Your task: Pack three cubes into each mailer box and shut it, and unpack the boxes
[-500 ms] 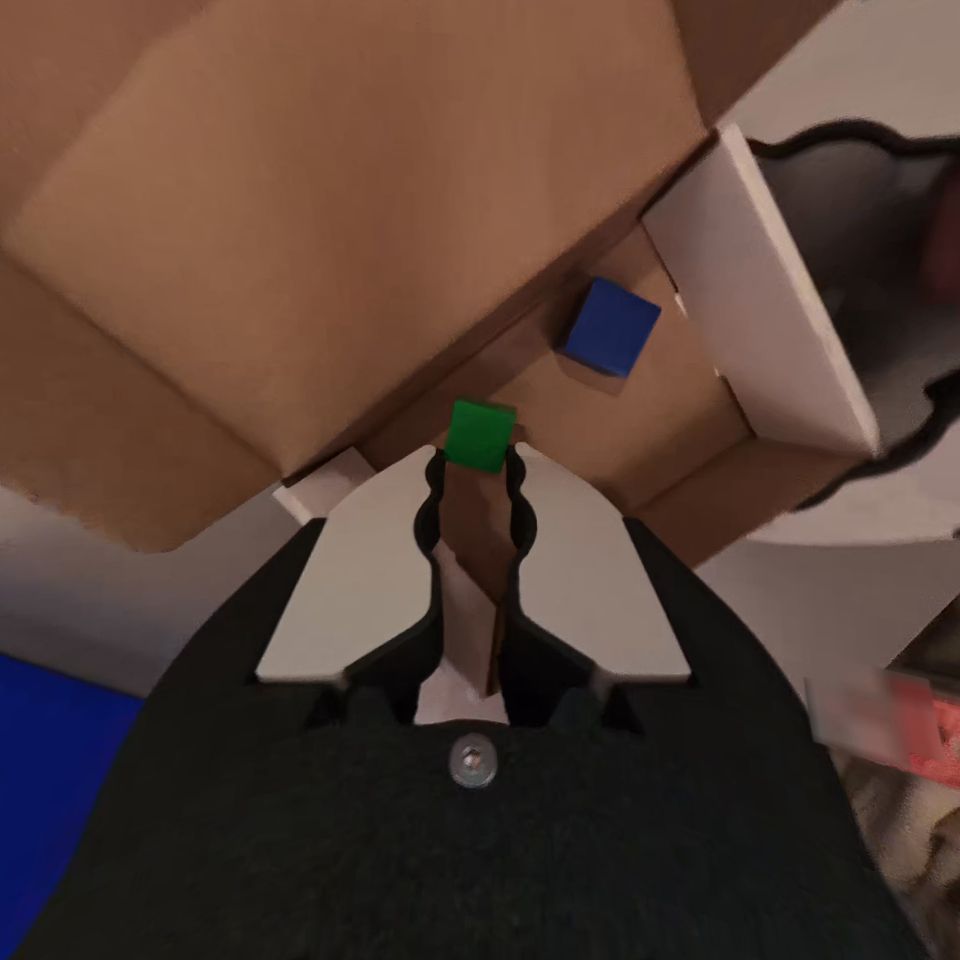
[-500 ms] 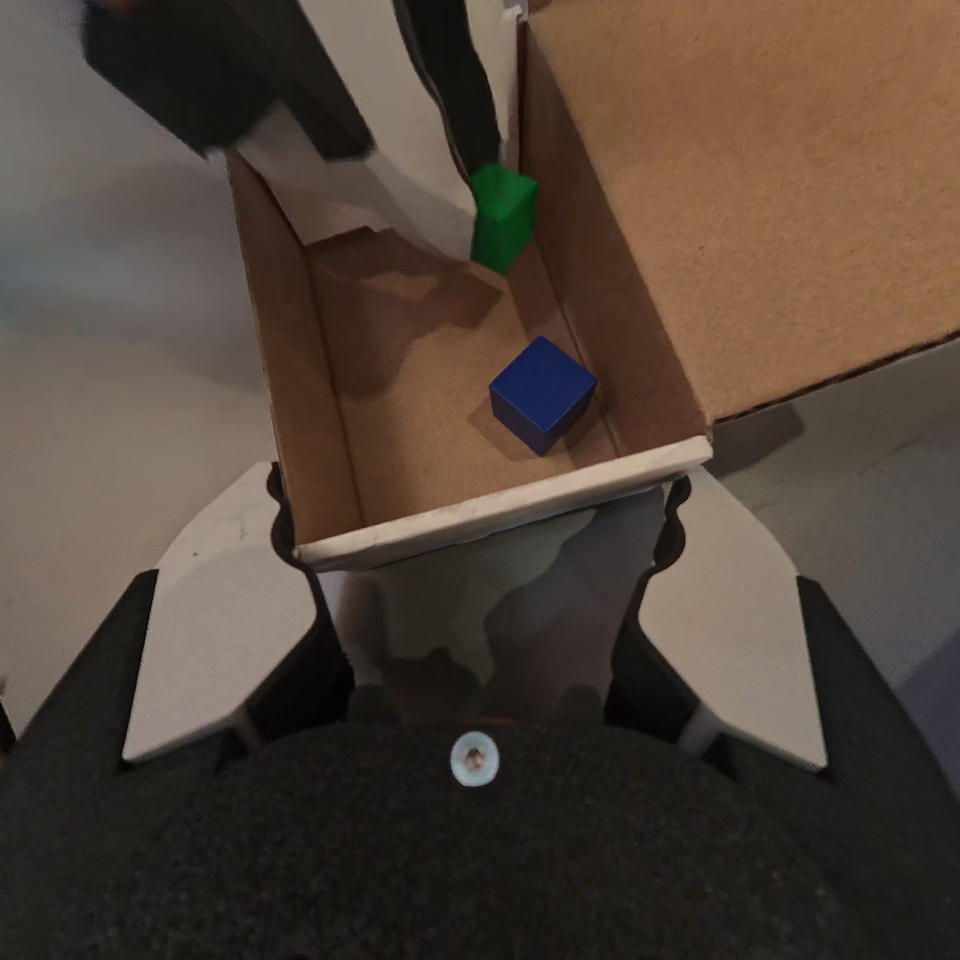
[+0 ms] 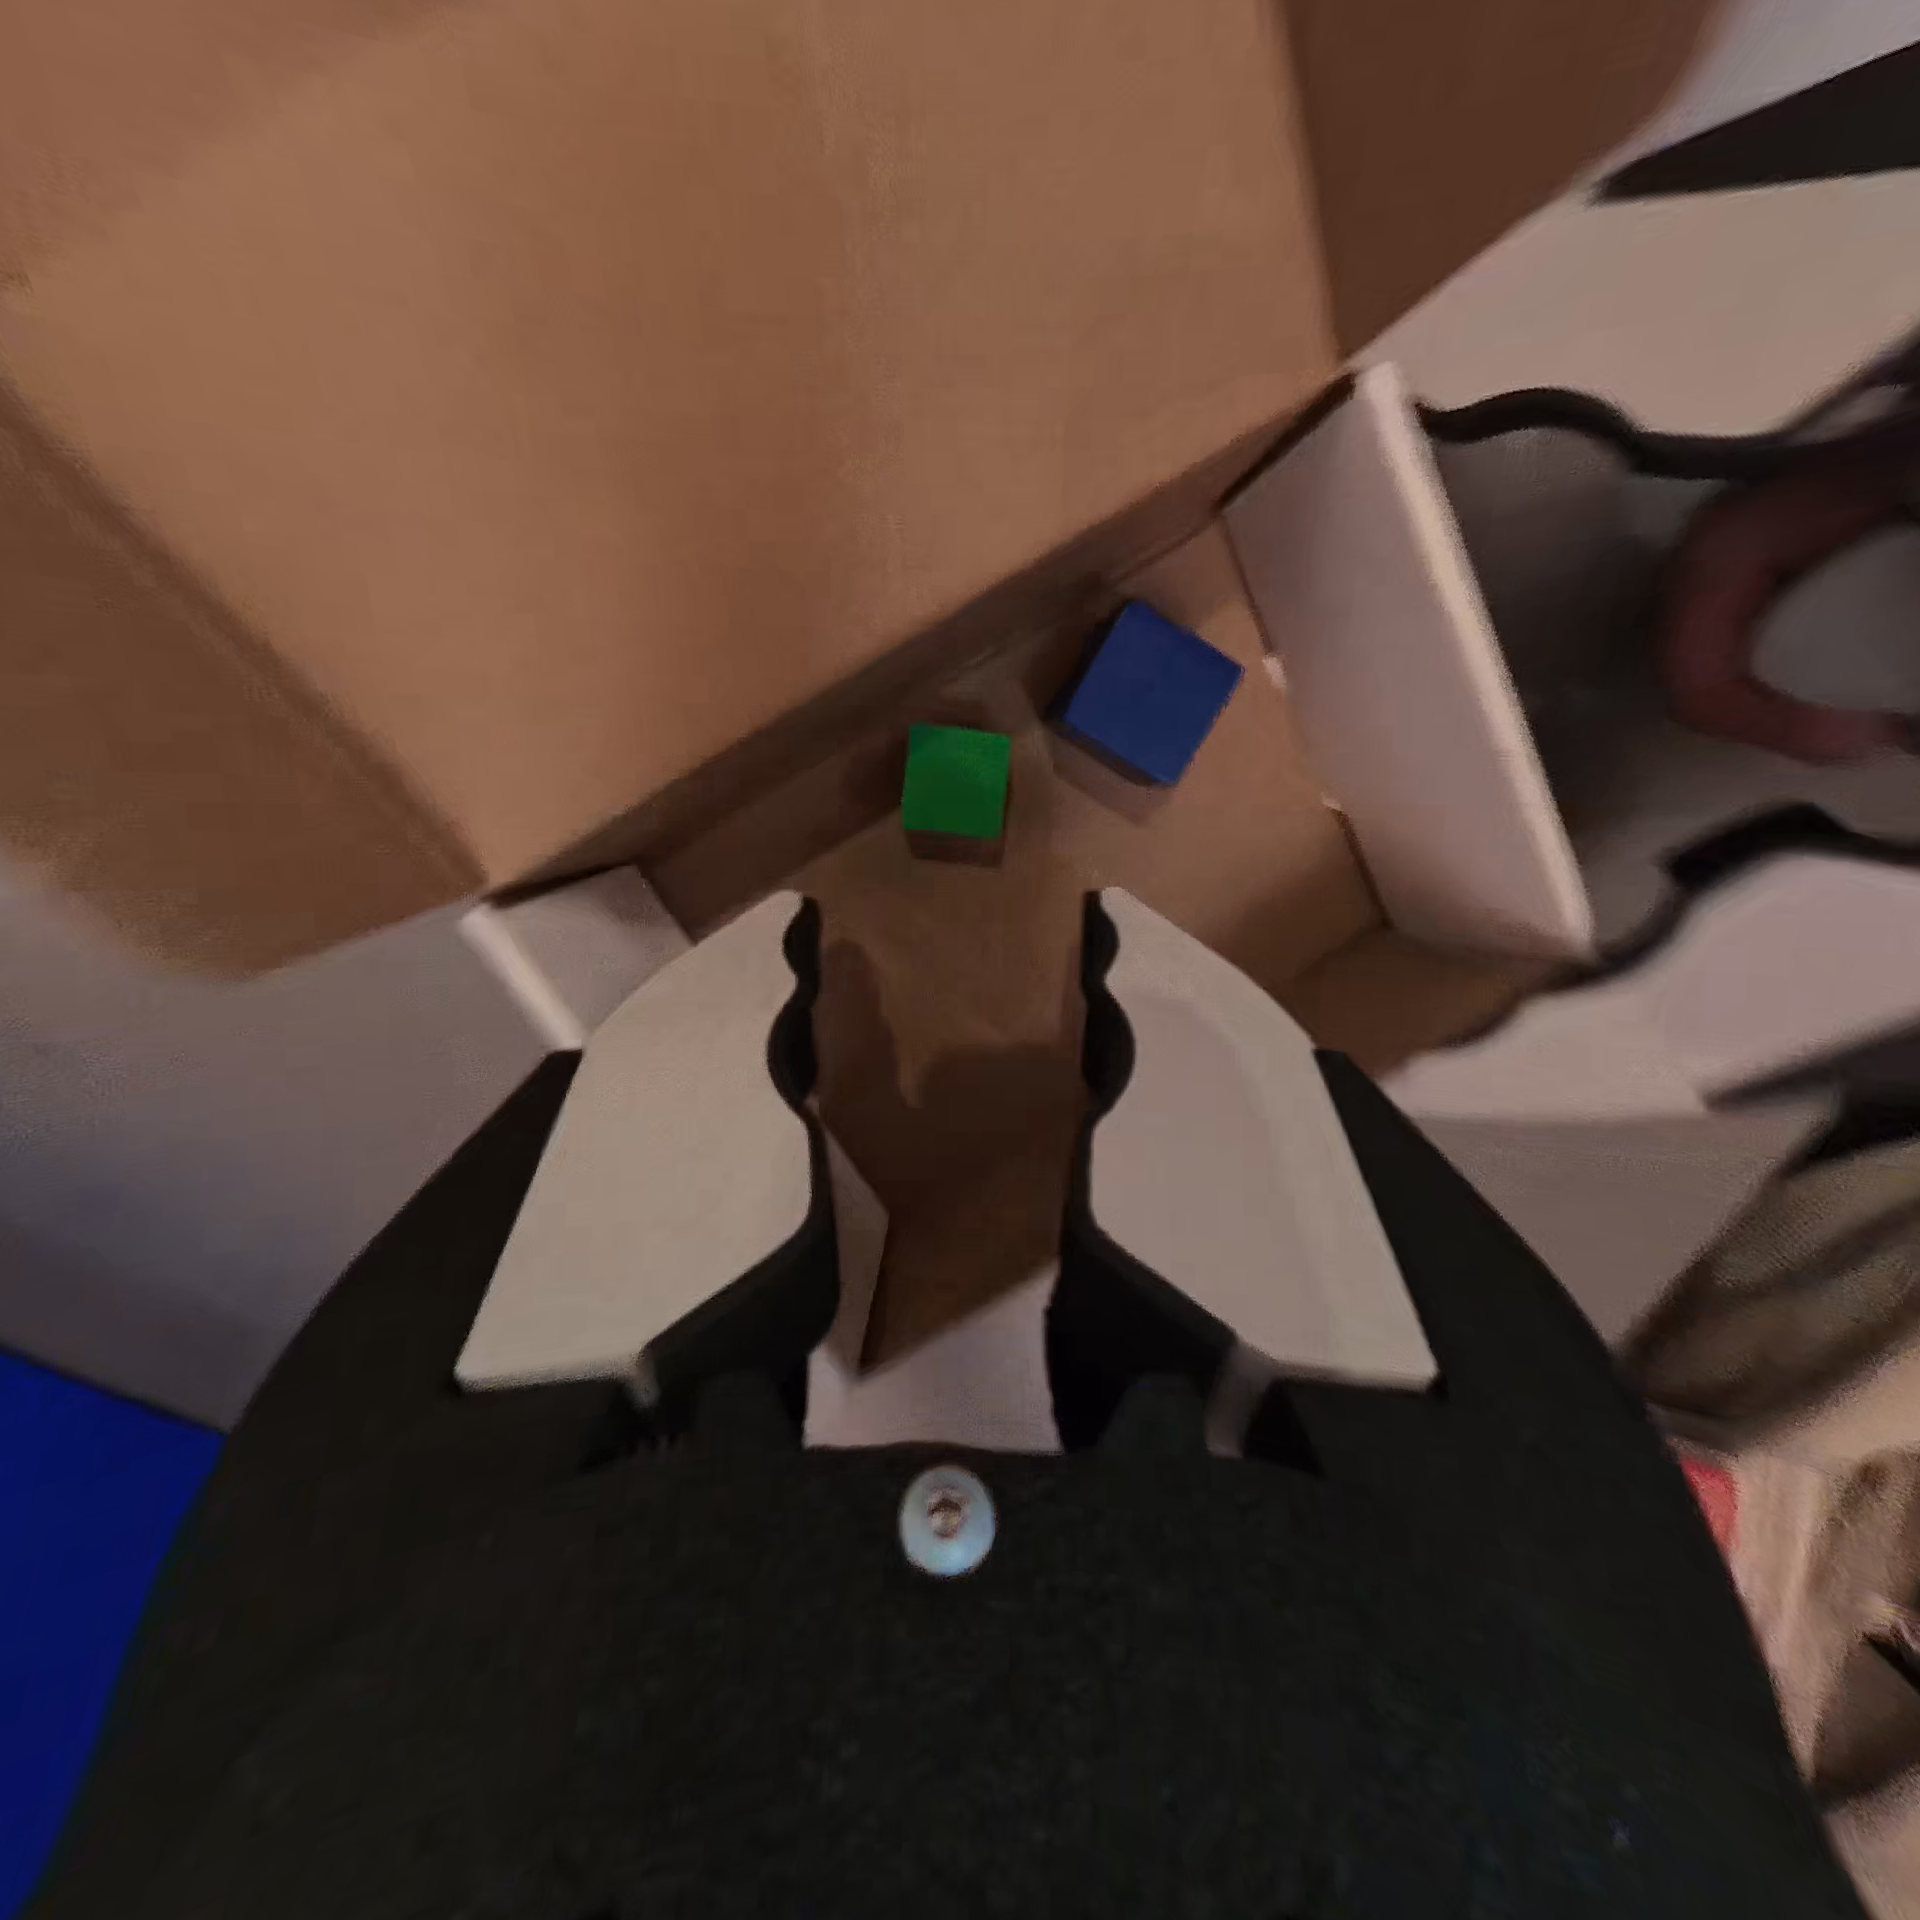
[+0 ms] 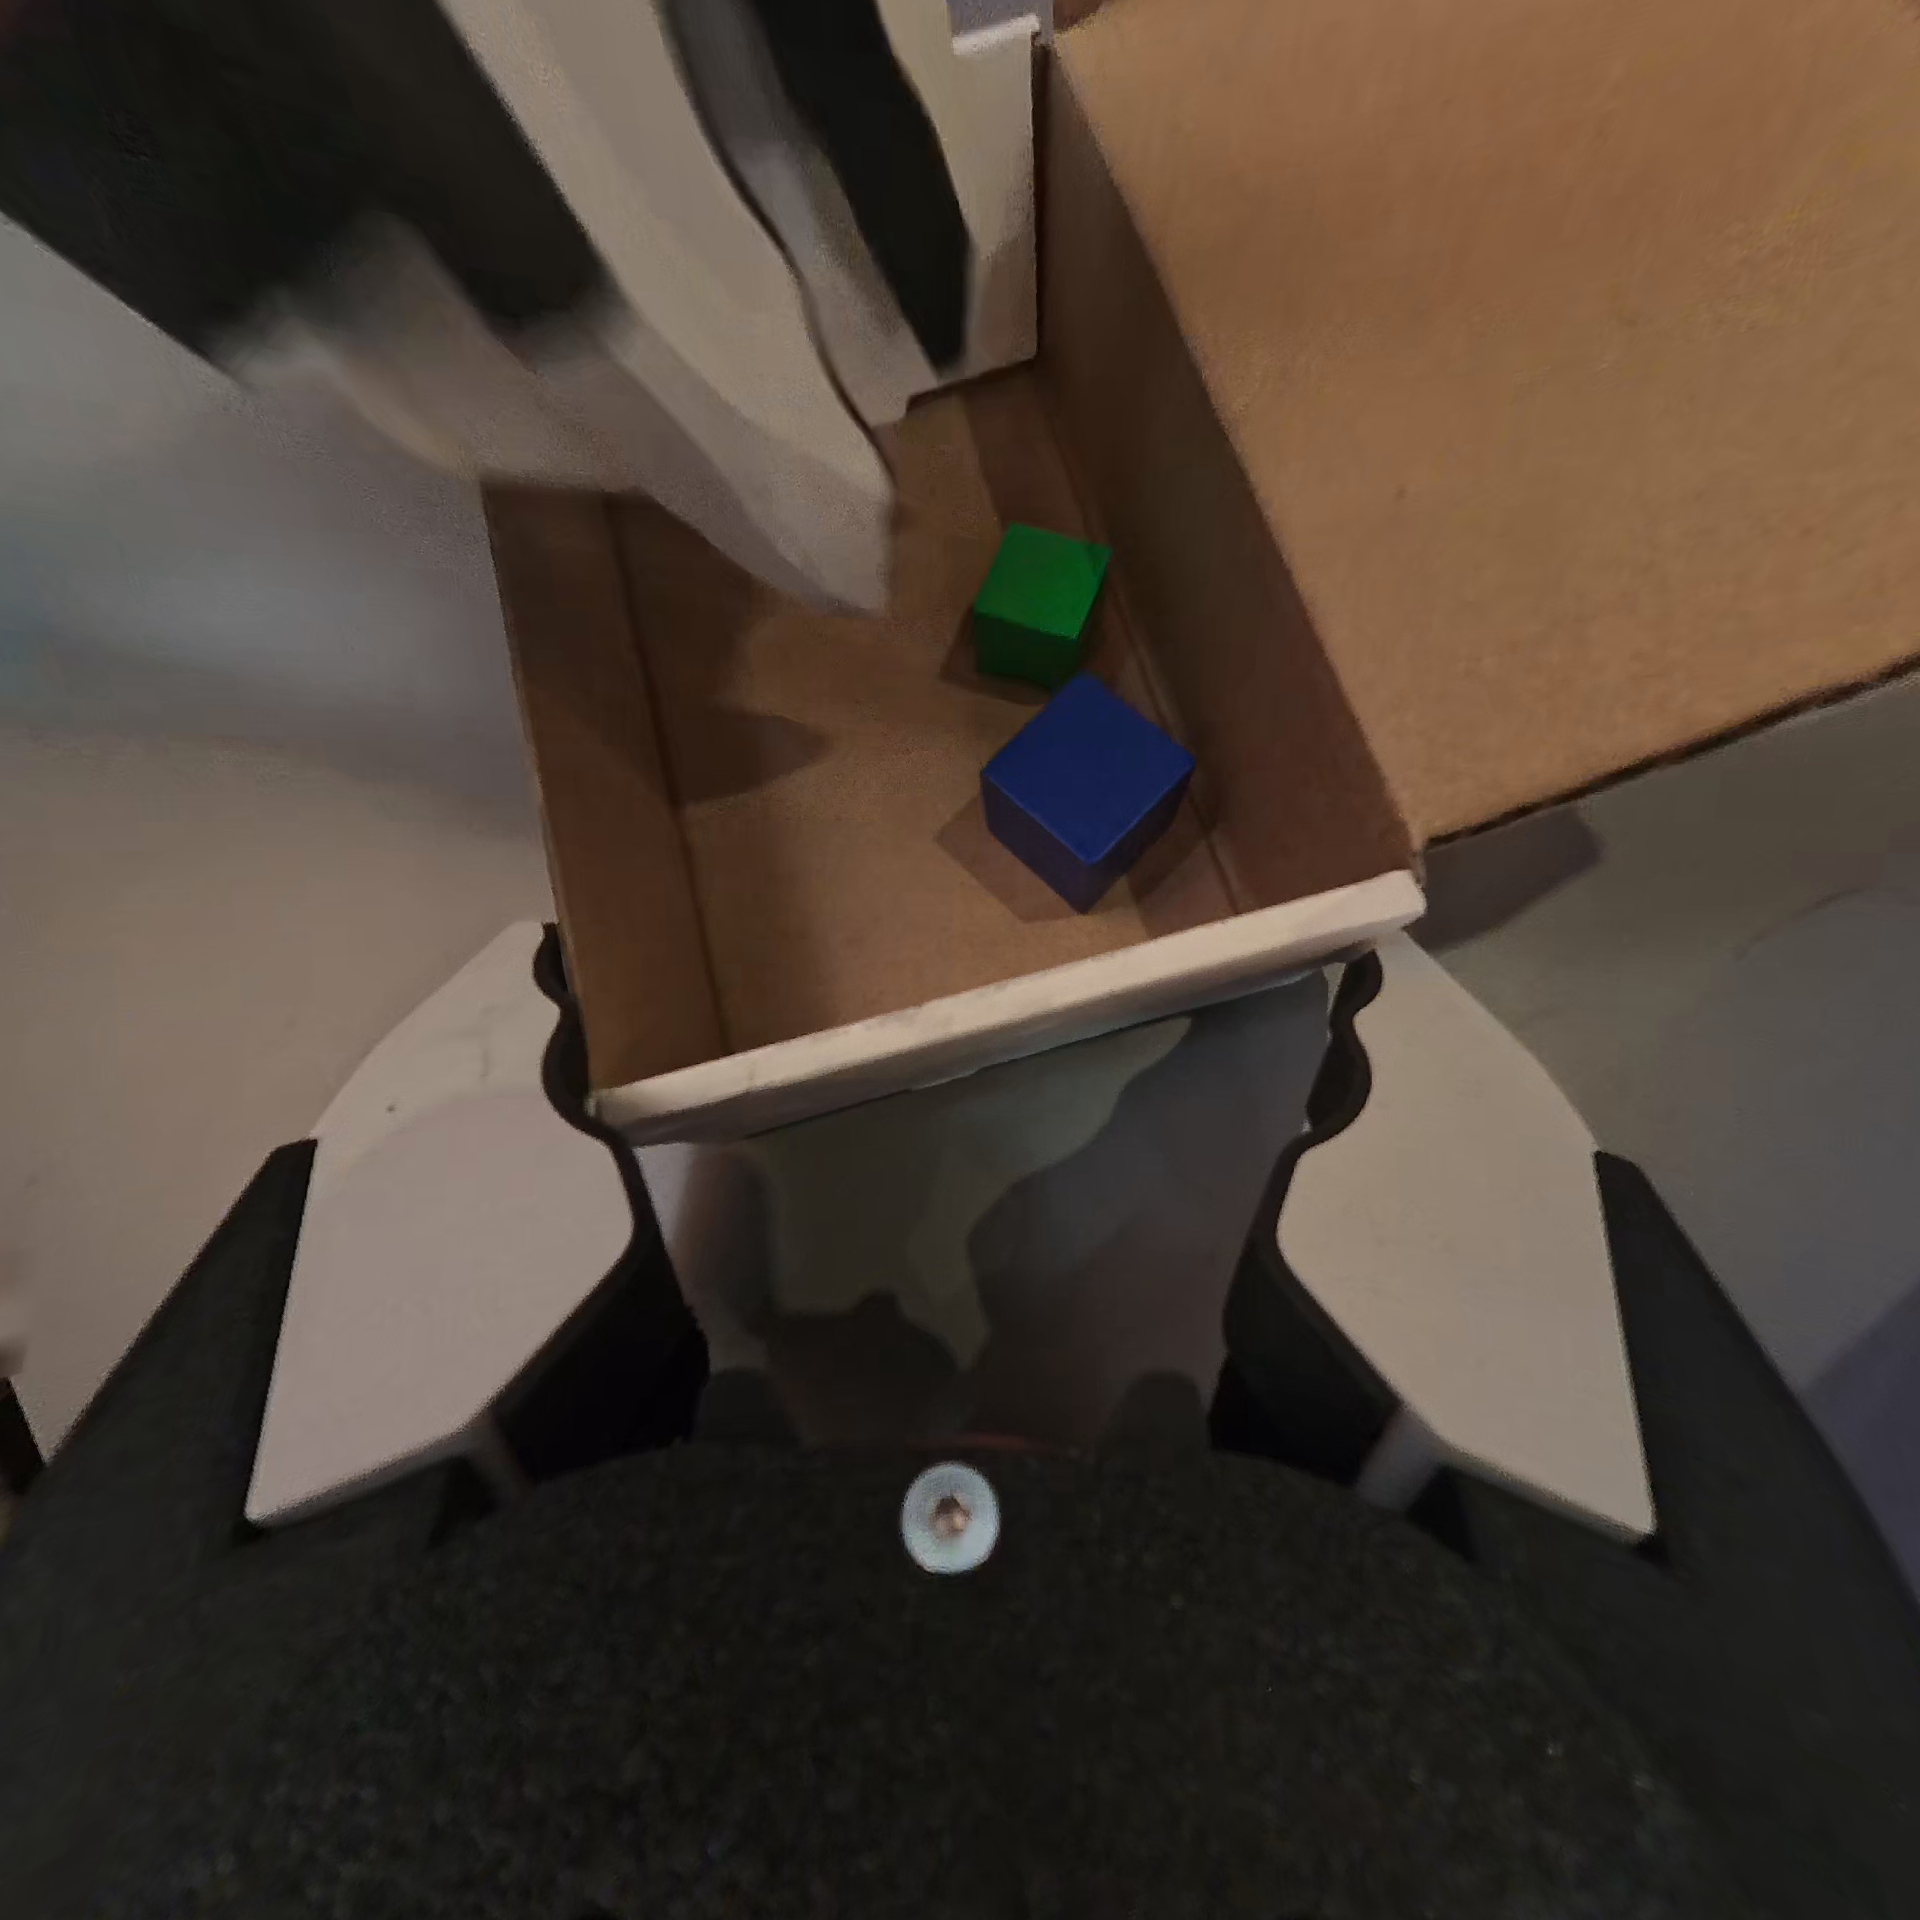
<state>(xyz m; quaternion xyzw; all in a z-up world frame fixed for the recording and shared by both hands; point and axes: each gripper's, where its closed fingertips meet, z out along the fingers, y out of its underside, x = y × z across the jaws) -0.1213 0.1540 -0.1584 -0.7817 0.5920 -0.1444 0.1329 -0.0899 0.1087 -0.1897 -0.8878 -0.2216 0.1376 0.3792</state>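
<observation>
surface: pale grey tabletop [image 4: 208,831] | blue patch [image 3: 62,1558] lower left | light: dim, warm

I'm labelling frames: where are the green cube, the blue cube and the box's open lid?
green cube [image 4: 1042,603], right wrist view, top face.
blue cube [image 4: 1086,774], right wrist view, top face.
lid [image 4: 1507,364], right wrist view, inner side.

No writing can be read anywhere

Matt brown cardboard mailer box [image 4: 977,1029]; smooth cubes [image 4: 1086,784].
</observation>
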